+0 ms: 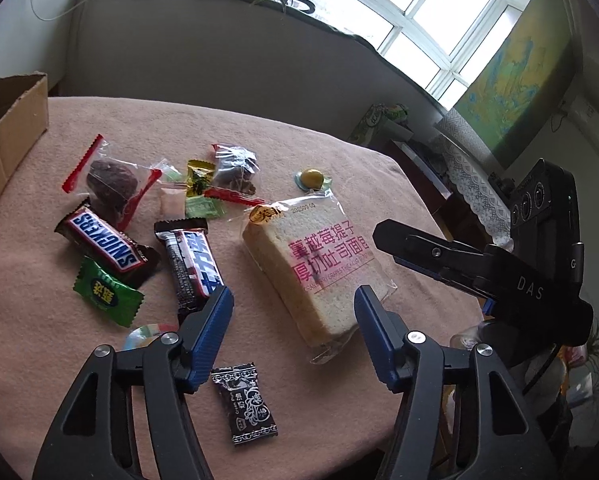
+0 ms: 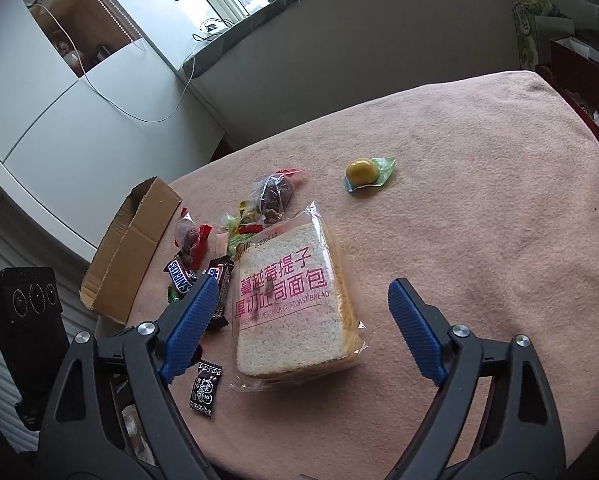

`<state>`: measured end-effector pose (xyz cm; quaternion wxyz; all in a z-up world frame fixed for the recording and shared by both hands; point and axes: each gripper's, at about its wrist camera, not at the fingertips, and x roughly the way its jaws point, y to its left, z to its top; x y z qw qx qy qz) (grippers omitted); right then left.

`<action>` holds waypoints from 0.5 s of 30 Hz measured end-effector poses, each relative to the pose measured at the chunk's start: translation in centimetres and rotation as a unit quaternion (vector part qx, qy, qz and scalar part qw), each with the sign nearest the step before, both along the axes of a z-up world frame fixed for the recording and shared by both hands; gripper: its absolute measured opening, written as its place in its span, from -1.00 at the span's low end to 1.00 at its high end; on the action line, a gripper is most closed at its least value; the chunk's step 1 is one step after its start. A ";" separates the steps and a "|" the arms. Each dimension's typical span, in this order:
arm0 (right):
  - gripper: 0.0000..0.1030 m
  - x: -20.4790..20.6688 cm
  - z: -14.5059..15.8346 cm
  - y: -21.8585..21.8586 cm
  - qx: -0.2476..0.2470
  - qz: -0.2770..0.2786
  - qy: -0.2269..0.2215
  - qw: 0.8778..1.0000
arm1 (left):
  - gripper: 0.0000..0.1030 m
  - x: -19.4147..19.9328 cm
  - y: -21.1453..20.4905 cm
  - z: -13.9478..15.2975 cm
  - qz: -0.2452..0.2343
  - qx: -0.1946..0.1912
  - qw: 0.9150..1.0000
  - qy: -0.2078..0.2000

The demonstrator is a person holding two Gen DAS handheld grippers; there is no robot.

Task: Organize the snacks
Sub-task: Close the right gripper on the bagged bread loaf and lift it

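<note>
I read "SNICKERS" on one bar (image 1: 106, 245) and "THICK CUT TOAST BREAD" on the bread pack (image 2: 295, 304) (pink print). My left gripper (image 1: 293, 312) and right gripper (image 2: 302, 308) hover apart above the bread, holding nothing. Bare pink cloth (image 2: 479, 200) lies right; a cardboard box (image 2: 131, 248) sits left.

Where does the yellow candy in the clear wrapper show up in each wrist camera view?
Left wrist: the yellow candy lies upper middle, beyond the far corner of the toast bread pack.
Right wrist: the yellow candy lies above centre, up and right of the bread pack.
Shared landmark: the cardboard box, at the left in both.
</note>
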<state>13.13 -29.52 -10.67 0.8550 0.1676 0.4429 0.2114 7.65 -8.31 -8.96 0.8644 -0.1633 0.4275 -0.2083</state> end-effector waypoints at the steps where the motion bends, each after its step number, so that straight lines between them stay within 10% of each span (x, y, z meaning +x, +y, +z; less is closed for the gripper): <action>1: 0.56 0.2 -0.2 0.0 0.004 0.003 0.006 1.000 | 0.19 0.1 -0.2 -0.2 -0.003 0.000 1.000 0.005; 15: 0.06 2.2 -2.6 0.0 0.020 0.027 0.061 0.998 | -0.20 1.3 -1.0 -1.8 -0.038 -0.015 0.999 0.031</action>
